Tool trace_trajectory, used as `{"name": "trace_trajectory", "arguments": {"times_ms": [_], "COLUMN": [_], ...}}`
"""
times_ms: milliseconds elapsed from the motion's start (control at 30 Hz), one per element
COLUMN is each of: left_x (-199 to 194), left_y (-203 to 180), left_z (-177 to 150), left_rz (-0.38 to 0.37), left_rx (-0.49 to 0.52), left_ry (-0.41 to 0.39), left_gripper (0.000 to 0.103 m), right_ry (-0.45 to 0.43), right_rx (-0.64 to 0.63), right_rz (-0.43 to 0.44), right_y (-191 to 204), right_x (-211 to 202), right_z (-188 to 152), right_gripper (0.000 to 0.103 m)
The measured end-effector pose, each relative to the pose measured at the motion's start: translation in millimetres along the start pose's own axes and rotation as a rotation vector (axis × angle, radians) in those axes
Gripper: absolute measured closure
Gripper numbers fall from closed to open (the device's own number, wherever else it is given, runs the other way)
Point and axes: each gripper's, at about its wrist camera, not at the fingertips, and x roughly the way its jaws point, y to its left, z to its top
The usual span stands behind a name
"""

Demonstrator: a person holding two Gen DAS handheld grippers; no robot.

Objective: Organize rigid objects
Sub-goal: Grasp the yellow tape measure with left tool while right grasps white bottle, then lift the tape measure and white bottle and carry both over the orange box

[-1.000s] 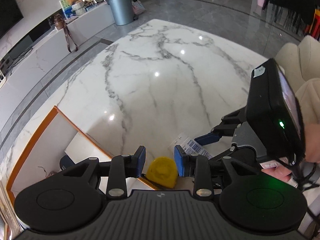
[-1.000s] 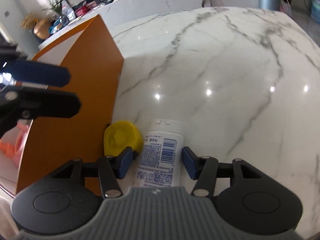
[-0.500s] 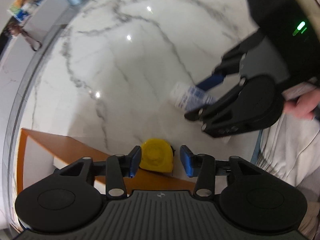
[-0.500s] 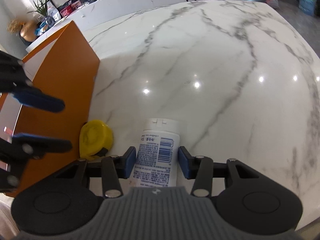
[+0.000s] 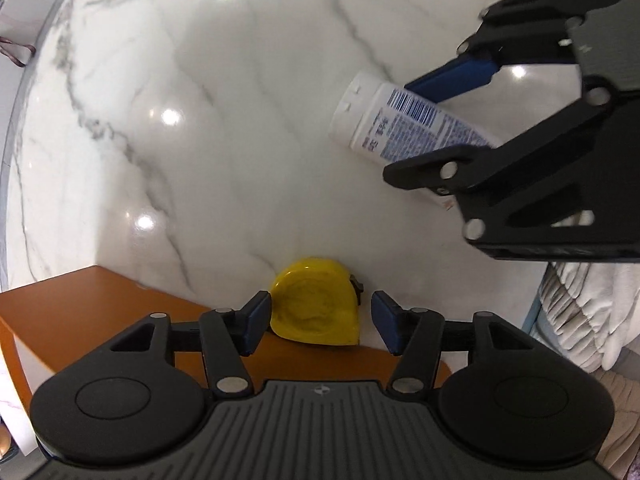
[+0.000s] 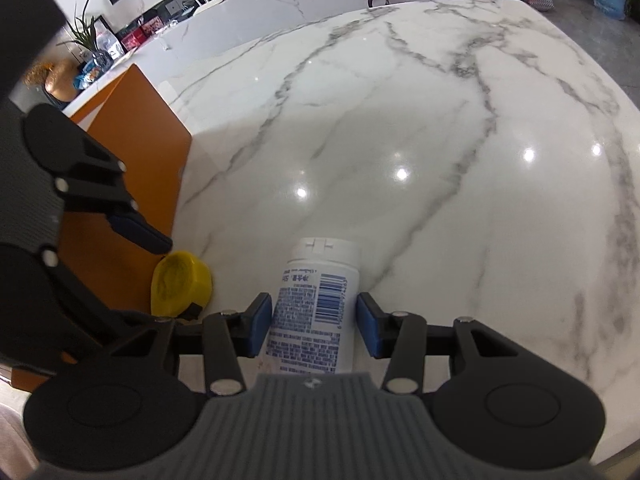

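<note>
A yellow tape measure [image 5: 314, 308] lies on the marble table against the orange box [image 5: 100, 300]. My left gripper [image 5: 320, 322] is open above it, its pads on either side, a gap on the right. The tape measure also shows in the right wrist view [image 6: 180, 286]. A white bottle with a blue label [image 6: 314, 304] lies on its side between the pads of my right gripper [image 6: 314, 326], which closely flank it; whether they touch is unclear. The bottle [image 5: 400, 124] and right gripper [image 5: 460, 120] also show in the left wrist view.
The orange box [image 6: 128, 184] stands at the table's left, with a white inside. The marble tabletop [image 6: 400, 120] stretches ahead. A white counter with plants and clutter runs along the back. A light fabric seat [image 5: 592, 308] lies at the table's near right edge.
My left gripper tilted down and came lower over the tape measure. My right gripper's pads drew in closer around the bottle.
</note>
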Motion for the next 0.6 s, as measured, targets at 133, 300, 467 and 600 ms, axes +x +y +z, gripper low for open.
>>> {"name": "trace_trajectory", "arguments": {"times_ms": [133,300,467,600], "left_x": [11.5,15.5,9.2,-6.3], "left_y": [5.3,11.7,11.5,13.8], "left_z": [2.4,1.3,-9.2,-23.5], "left_rz": [-0.007,-0.024,0.006,-0.006], "left_rx": [-0.002,-0.031,-0.091,-0.184], "left_ry": [0.04,0.048,-0.018,-0.102], "left_gripper": [0.035,0.038,0.042,0.042], "right_ry": [-0.004,-0.01,-0.012,-0.015], "right_rx": [-0.001,0.005,0.007,0.019], "right_rz": [0.022,0.048,0.07,0.088], "right_y": [0.1,-1.4,-3.2,-6.1], "right_x": [0.8,1.3,2.1,1.4], "right_z": [0.0,0.1,0.6,0.4], "right_gripper": [0.055,0.055,0.055,0.056]}}
